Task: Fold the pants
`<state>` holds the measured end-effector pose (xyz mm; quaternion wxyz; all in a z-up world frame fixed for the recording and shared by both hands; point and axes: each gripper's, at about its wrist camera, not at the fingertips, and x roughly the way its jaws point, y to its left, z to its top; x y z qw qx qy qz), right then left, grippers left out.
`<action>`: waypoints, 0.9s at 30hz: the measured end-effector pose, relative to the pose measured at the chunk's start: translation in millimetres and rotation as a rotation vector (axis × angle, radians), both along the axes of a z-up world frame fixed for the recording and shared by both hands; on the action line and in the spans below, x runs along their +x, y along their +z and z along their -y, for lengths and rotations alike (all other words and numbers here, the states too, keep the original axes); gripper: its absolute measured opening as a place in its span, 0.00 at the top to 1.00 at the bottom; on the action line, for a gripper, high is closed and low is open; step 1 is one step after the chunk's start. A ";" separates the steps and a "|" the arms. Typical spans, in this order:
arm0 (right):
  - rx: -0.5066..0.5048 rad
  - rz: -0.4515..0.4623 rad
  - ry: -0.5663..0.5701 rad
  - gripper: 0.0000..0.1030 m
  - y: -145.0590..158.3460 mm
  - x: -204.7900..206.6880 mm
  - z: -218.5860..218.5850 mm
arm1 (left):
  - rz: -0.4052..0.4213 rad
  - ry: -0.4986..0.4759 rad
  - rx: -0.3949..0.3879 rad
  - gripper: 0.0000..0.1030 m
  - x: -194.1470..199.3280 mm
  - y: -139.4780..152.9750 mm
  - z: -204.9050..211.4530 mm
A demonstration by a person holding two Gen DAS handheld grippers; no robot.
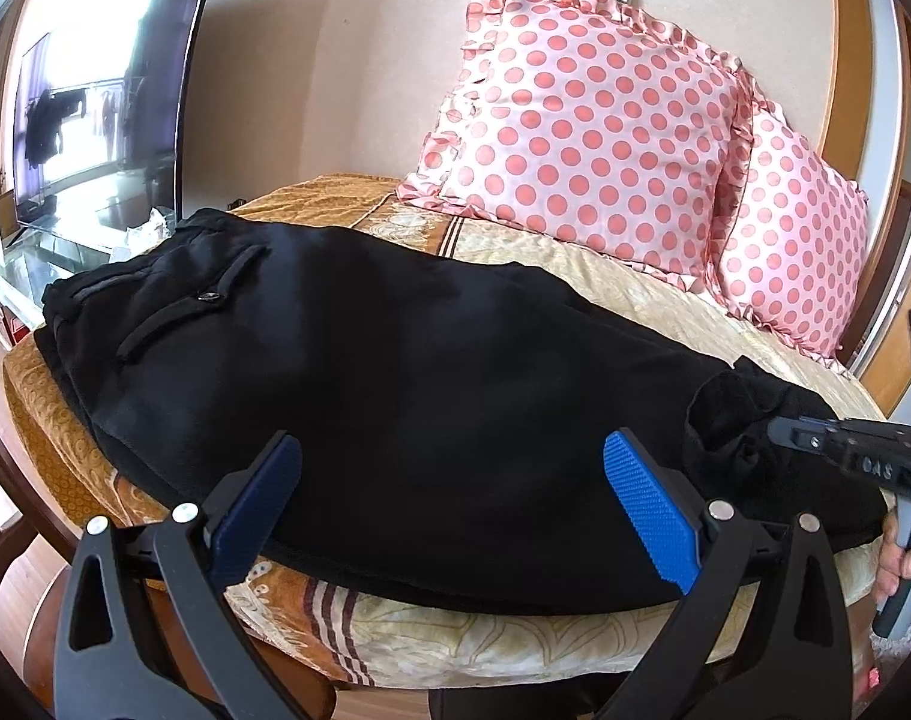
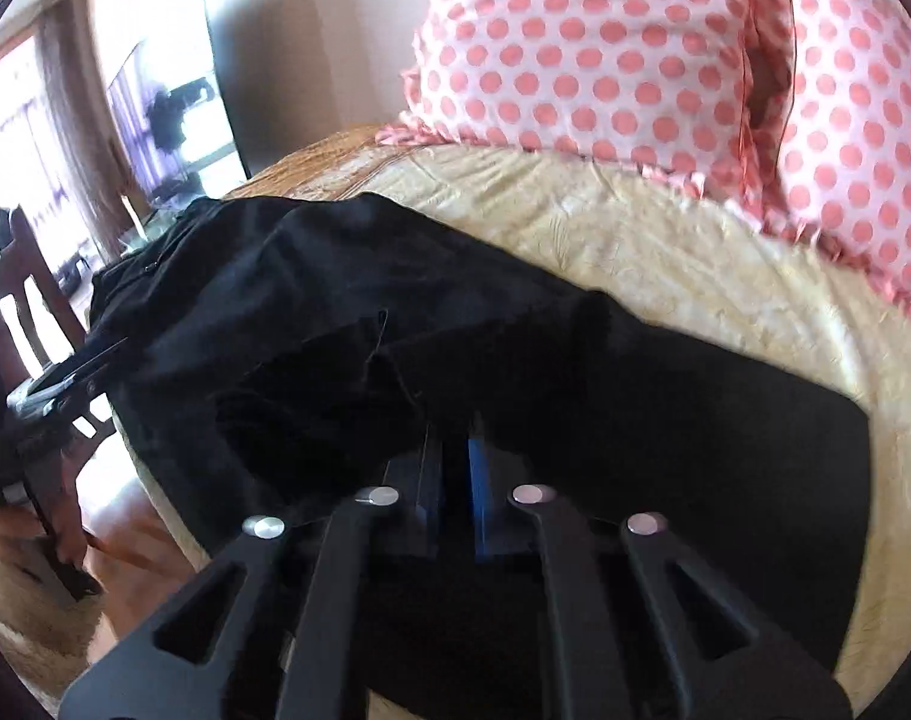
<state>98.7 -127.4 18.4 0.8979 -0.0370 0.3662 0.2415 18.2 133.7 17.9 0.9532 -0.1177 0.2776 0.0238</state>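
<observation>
My left tool (image 1: pixel 452 501) hangs with its two blue-padded fingers (image 1: pixel 650 510) spread wide apart, gripping nothing, poised just above the near edge of the black pants (image 1: pixel 395 384); my right tool (image 2: pixel 454 480) has its fingers drawn close together, pinching a fold of the pants' cloth near the leg end, with the fabric bunched and lifted slightly just ahead of the tips; in the left view that same right tool (image 1: pixel 779 429) reaches in from the right edge, its tip buried in the crumpled cuff; the pants lie lengthwise across the bed (image 1: pixel 665 300), waistband and a back pocket (image 1: pixel 197 306) toward the left, legs toward the right; two pink polka-dot pillows (image 1: pixel 587 120) lean against the wall behind; a dark wooden chair (image 2: pixel 41 312) stands beside the bed at left in the right view.
</observation>
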 end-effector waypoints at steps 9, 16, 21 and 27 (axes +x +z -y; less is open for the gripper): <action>0.295 -0.001 0.059 0.22 41.0 53.1 -21.5 | 0.025 0.051 0.004 0.02 -11.7 7.9 -10.6; 0.169 0.074 -0.010 0.38 28.6 39.9 -14.2 | -0.008 0.210 -0.011 0.02 -19.6 1.6 -59.9; -0.069 0.049 0.039 0.38 -6.3 38.7 -51.9 | -0.026 0.305 -0.066 0.02 -26.0 0.0 -94.6; -0.267 0.116 0.159 0.38 -23.3 6.5 -80.6 | -0.047 0.342 -0.179 0.02 -27.3 -0.9 -139.6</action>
